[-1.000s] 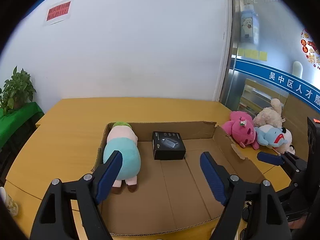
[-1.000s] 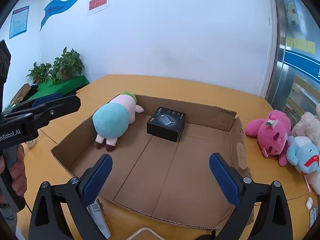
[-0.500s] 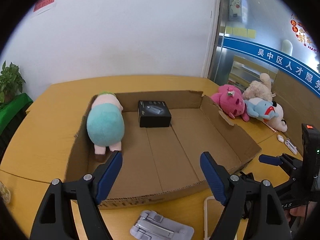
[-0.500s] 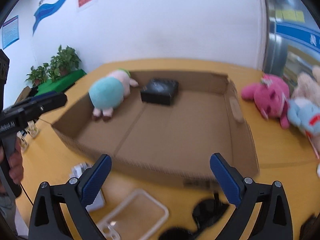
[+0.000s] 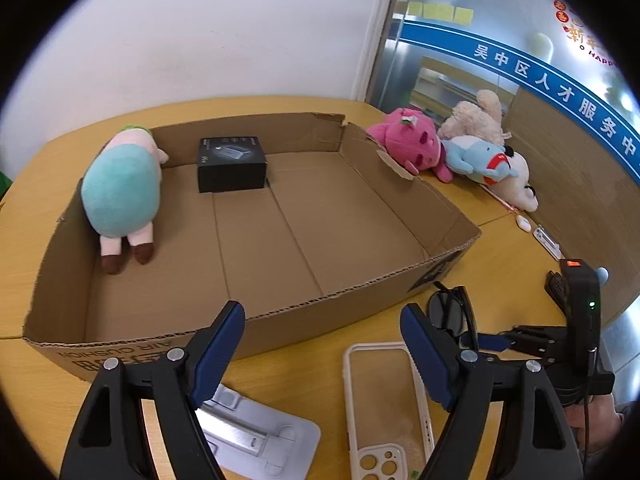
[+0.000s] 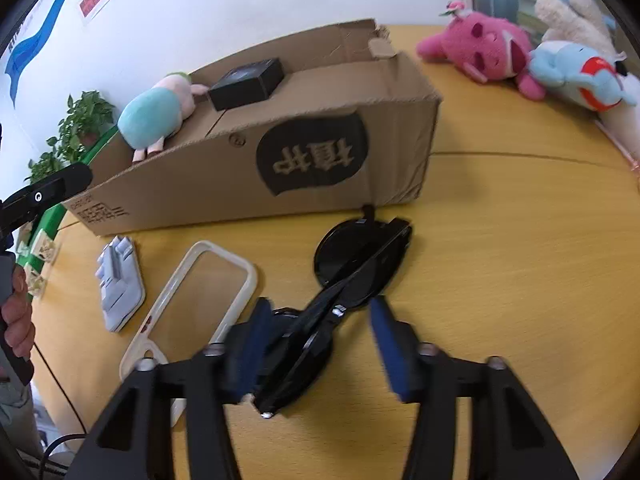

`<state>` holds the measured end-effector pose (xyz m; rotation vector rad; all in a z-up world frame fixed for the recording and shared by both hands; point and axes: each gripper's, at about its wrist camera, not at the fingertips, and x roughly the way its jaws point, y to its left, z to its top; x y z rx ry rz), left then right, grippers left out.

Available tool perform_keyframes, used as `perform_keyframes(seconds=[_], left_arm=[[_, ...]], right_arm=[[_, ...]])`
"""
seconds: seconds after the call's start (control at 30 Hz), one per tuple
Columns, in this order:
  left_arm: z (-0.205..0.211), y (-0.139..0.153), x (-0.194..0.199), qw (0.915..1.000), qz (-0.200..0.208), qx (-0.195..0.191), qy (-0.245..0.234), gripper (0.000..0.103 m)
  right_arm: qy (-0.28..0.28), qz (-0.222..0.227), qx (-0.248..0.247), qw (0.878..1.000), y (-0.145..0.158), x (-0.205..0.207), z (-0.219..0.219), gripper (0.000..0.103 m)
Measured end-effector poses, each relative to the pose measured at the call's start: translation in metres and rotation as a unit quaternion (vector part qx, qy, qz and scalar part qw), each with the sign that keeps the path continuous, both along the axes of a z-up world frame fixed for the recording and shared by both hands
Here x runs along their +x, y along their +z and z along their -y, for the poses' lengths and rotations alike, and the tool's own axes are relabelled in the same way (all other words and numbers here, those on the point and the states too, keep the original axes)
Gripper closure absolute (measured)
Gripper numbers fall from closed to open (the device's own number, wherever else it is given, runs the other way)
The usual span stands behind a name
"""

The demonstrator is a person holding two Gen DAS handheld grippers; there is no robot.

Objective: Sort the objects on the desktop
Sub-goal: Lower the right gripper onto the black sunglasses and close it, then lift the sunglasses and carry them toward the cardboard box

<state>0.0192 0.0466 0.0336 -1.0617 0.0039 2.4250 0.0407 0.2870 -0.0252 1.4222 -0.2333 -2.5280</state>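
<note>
Here the right gripper point(image 6: 316, 344) is closing around the folded black sunglasses point(image 6: 352, 272), which lie on the yellow table point(image 6: 520, 280) just in front of the cardboard box point(image 6: 280, 152); its pads bracket the frame but do not appear to press it yet. The left gripper point(image 5: 324, 344) hangs released and empty above the phone case point(image 5: 384, 396) and the grey stand point(image 5: 256, 436). The pick-up is the step in hand, and next the glasses likely need lifting over the box's near wall.
</note>
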Motion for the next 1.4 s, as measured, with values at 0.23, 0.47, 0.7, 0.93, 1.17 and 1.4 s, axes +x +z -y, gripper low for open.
perform_keyframes(seconds=[0.23,0.47,0.7,0.93,1.17,1.4], left_arm=[[-0.007,-0.014,-0.006,0.9982,0.04,0.035,-0.026,0.024],[-0.031,-0.036,-0.014,0.982,0.116,0.104,-0.108,0.024],[-0.057,-0.068,-0.014,0.9587,0.202,0.136,-0.146,0.042],[-0.066,-0.091,-0.019,0.9478,0.248,0.147,-0.136,0.074],[-0.058,-0.083,-0.018,0.9515,0.236,0.151,-0.127,0.083],[-0.057,-0.039,-0.014,0.9665,0.174,0.14,-0.126,0.087]], right_arm=[[0.017,0.005,-0.024,1.0,-0.003,0.001,0.008,0.075],[0.054,0.002,-0.019,0.998,-0.002,0.005,0.026,0.092],[0.085,-0.007,-0.007,0.996,0.003,0.011,0.043,0.093],[0.092,-0.009,-0.009,0.996,0.003,0.013,0.049,0.093],[0.099,-0.018,-0.017,0.995,0.003,0.017,0.054,0.093],[0.104,-0.062,-0.027,0.992,0.033,0.023,0.058,0.093]])
